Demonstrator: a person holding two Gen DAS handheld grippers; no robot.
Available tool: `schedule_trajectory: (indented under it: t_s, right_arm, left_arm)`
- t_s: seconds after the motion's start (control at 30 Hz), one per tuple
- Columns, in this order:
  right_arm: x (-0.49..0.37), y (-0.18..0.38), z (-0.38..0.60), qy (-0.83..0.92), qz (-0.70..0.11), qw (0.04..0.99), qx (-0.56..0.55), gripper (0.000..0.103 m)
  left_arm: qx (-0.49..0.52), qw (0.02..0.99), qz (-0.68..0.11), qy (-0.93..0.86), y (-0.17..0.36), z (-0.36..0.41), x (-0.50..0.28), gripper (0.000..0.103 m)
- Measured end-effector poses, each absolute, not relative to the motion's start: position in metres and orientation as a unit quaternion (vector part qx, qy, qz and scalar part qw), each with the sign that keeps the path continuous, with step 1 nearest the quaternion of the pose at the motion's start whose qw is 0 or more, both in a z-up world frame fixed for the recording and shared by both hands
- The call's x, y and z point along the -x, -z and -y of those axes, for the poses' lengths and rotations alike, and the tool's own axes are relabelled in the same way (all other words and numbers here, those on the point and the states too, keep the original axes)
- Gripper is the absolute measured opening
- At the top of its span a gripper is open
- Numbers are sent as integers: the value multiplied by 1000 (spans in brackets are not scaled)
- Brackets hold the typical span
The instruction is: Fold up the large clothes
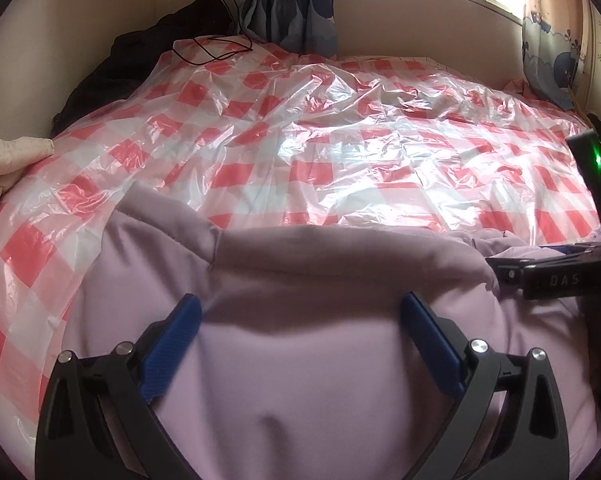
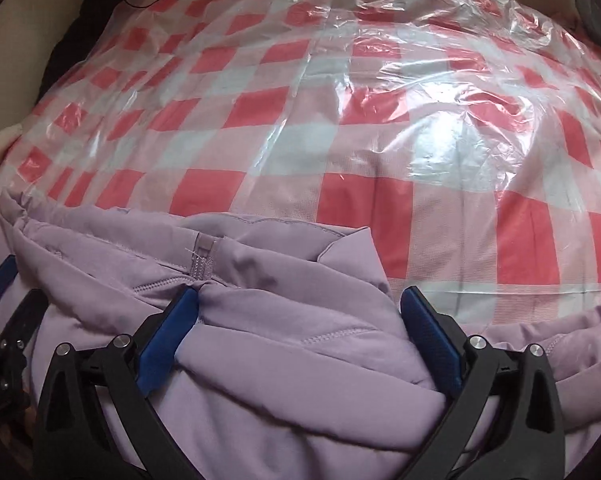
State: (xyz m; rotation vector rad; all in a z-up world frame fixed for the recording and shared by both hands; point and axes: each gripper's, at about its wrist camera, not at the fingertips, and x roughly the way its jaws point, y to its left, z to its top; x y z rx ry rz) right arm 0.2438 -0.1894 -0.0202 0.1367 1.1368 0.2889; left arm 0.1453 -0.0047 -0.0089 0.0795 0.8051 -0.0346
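A lilac padded jacket (image 1: 300,360) lies bunched at the near edge of the bed. My left gripper (image 1: 300,310) is open just above its smooth panel, its blue pads (image 1: 188,316) spread wide with nothing clamped between them. In the right wrist view the jacket (image 2: 292,344) shows its collar seam and hang loop (image 2: 204,246). There my right gripper (image 2: 300,302) is open around a thick fold of the jacket, and its left pad (image 2: 184,308) touches the cloth. The right gripper (image 1: 504,276) also shows at the jacket's right edge in the left wrist view.
A red-and-white checked plastic sheet (image 1: 340,140) covers the bed beyond the jacket. A black cable (image 1: 212,48) and dark clothing (image 1: 140,56) lie at the far left corner. A pale quilted cloth (image 1: 4,160) sits at the left edge. Curtains (image 1: 296,0) hang by the window.
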Motion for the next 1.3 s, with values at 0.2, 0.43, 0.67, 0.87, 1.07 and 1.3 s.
schedule_trajectory:
  t_s: [0.2, 0.43, 0.67, 0.87, 1.07, 1.3]
  right_arm:
    - [-172, -61, 238, -108, -455, 882, -60, 96]
    - [-122, 9, 330, -29, -454, 883, -112, 97]
    - [-115, -2, 323, -27, -462, 883, -81, 96]
    - [-62, -29, 309, -39, -388, 917, -87, 96]
    - [-71, 4, 309, -43, -406, 907, -101, 97]
    - [-68, 6, 314, -51, -399, 908, -117, 97]
  left_arm:
    - [-59, 927, -369, 25, -19, 1, -117, 96]
    - [-59, 932, -358, 27, -20, -17, -88, 96]
    - [-47, 928, -368, 27, -3, -22, -91, 96]
    - [-50, 930, -364, 28, 0, -21, -88, 96]
    - [-33, 936, -348, 38, -2, -24, -81, 96]
    - [-19, 940, -338, 46, -1, -28, -79, 96]
